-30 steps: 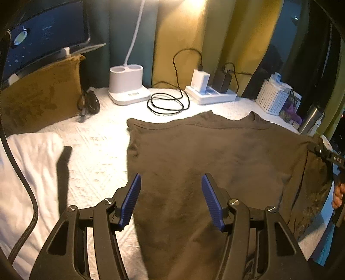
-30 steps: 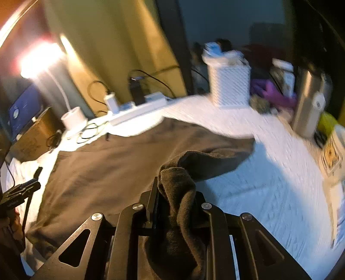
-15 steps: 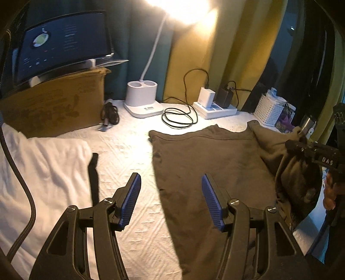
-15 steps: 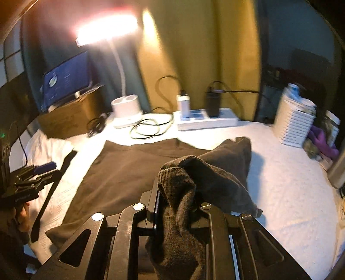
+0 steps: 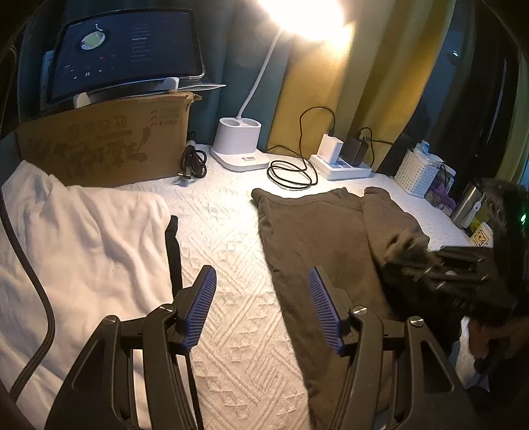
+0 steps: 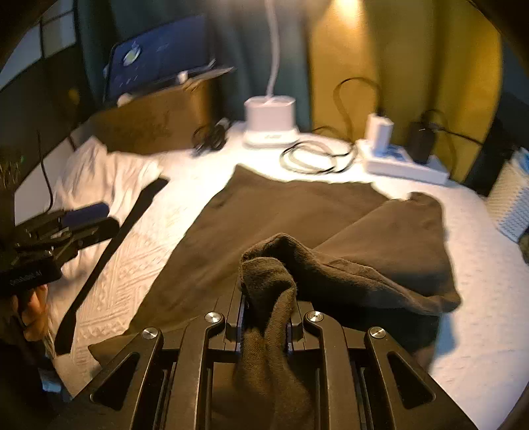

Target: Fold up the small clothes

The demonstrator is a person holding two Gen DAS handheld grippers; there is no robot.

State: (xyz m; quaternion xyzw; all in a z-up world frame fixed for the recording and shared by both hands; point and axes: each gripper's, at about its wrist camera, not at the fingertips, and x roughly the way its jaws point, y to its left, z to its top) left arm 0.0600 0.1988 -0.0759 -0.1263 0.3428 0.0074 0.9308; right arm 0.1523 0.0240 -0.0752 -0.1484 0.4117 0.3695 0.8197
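Both claws mine: right claw [image 6: 264, 297] clenched on bunched edge of brown shirt [image 5: 317, 231], jaws close together, fabric draped over them. Left claw [image 5: 263, 311] released, nothing between blue pads [image 5: 200, 309], above white quilt [image 5: 228, 238]. Shirt flat mid-quilt, right side folded inward. Beyond: lamp base [image 5: 238, 145], power strip [image 5: 344, 165].

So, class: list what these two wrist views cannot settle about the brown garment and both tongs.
- Right tongs, right wrist view: pads buried under bunched brown garment.
- Same tongs, left wrist view: motion-blurred.
- Garment's near hem, left wrist view: cut off by the bottom edge and the left tongs.
- Lamp head: lost in glare.
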